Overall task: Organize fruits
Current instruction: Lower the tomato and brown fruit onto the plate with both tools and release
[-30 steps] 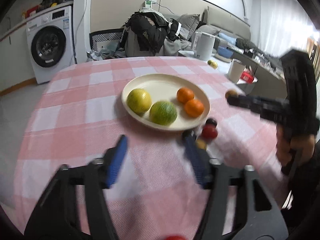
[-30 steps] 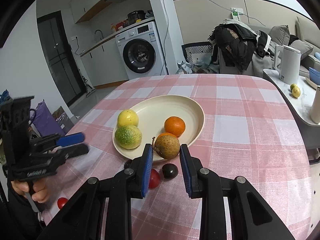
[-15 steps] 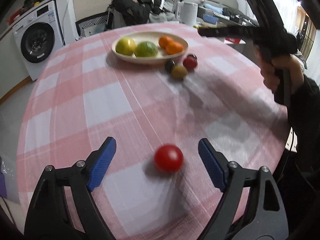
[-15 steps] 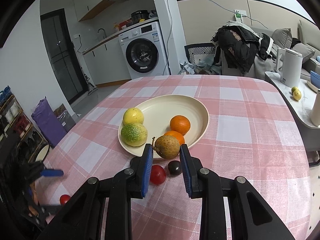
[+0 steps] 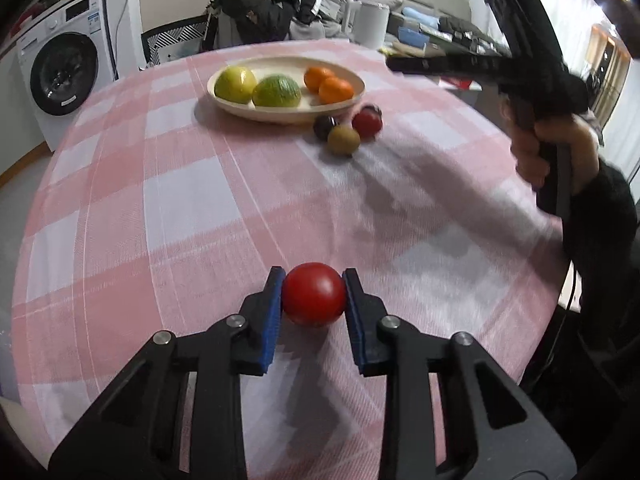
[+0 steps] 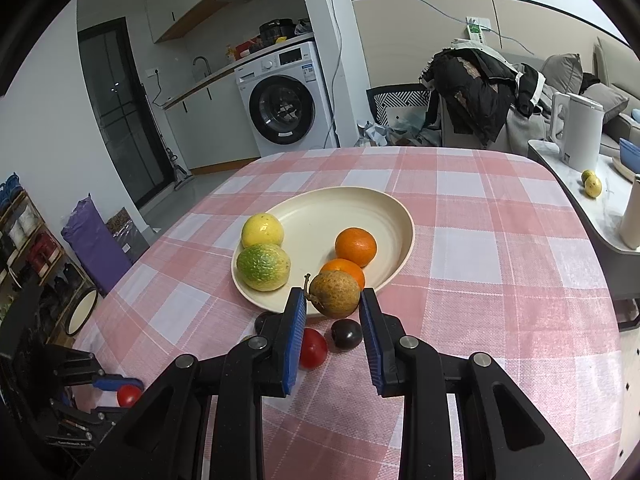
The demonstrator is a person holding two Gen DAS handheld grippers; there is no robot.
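My left gripper [image 5: 313, 282] is shut on a red tomato [image 5: 314, 294] at the near edge of the checked table. My right gripper [image 6: 332, 306] is shut on a brown fruit [image 6: 335, 294] and holds it above the near rim of the cream plate [image 6: 384, 204]. The plate holds a yellow fruit [image 6: 262, 229], a green fruit [image 6: 263, 266] and two oranges [image 6: 355, 246]. On the cloth beside the plate lie a second red tomato [image 6: 313, 353] and a dark plum [image 6: 346, 333]. In the left wrist view a brown-green fruit [image 5: 343, 140] lies there too.
A pink checked cloth [image 6: 500, 280] covers the table. A washing machine [image 6: 286, 100] stands behind it to the left. A chair heaped with clothes [image 6: 480, 92] stands behind it. A side counter with a white kettle [image 6: 576, 136] is on the right.
My left gripper has drawn back from the plate to the near table edge and closed on the red tomato. My right gripper still holds the brown fruit over the plate's rim.
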